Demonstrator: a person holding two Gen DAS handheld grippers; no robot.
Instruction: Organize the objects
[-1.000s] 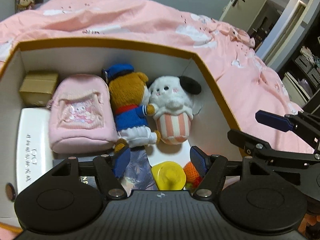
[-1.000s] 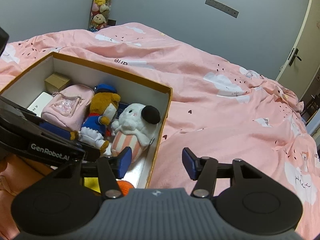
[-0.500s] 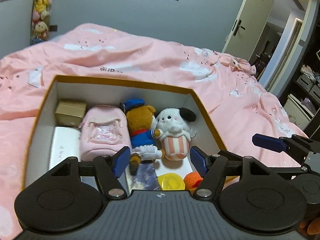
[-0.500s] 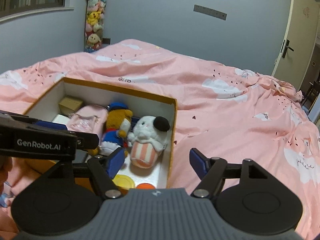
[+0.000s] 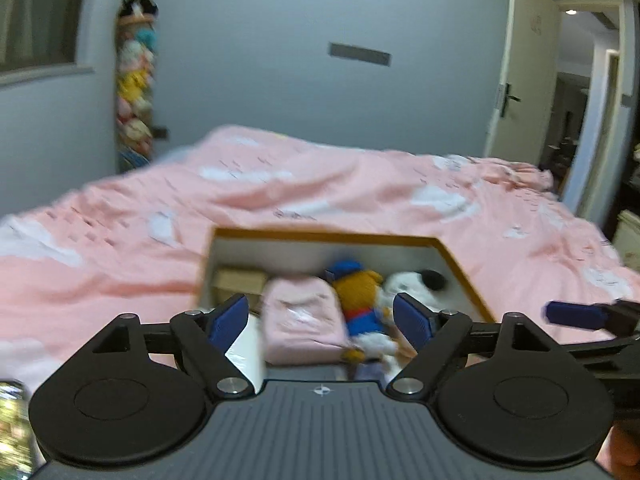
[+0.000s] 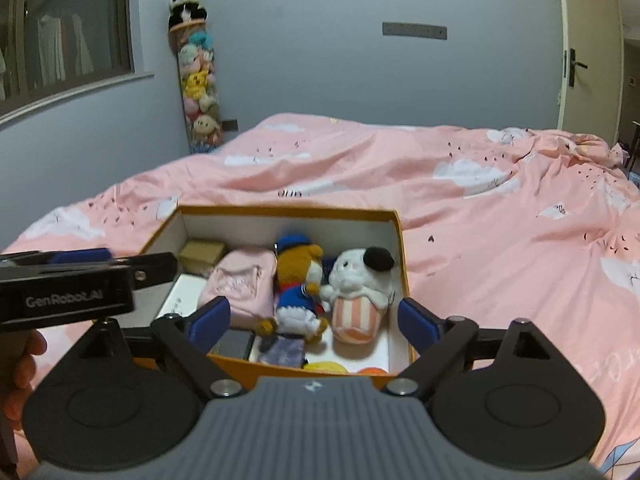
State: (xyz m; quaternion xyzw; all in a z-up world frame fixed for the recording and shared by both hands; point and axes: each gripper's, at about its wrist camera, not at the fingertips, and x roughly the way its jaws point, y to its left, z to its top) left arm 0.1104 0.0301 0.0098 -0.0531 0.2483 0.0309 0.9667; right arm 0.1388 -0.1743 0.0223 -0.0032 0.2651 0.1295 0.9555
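Plush toys and small goods fill an orange-rimmed box (image 6: 400, 240) that sits on the pink bed (image 6: 500, 220). Along the far wall, from left to right, stand a small brown carton (image 6: 202, 254), a pink pouch (image 6: 240, 284), a bear in a blue sailor suit (image 6: 298, 292) and a white dog plush (image 6: 358, 292) with a striped lower half; the bear and the dog touch. Nearer the front edge lie a white flat box (image 6: 176, 304), a dark card (image 6: 234, 342), a purple packet (image 6: 282, 350), a yellow round piece (image 6: 324, 367) and an orange one (image 6: 372, 371), both half hidden.

Both tools have just been opening and now stand spread wide with nothing between their jaws: the left tool (image 5: 322, 320) and the right tool (image 6: 314, 322) hover short of the box, apart from everything in it. In the right view the left tool's body crosses the left edge.

By my reading the plush pieces are light, soft and squashy; a pinch across the bear's torso or the dog's striped middle should hold better than ears or limbs, which would stretch. The pouch looks limp, so its upper edge is the likeliest hold. The carton and the white box seem stiff and smooth, best taken across a narrow side. The low pieces at the front look slippery and awkward to reach past the box wall.
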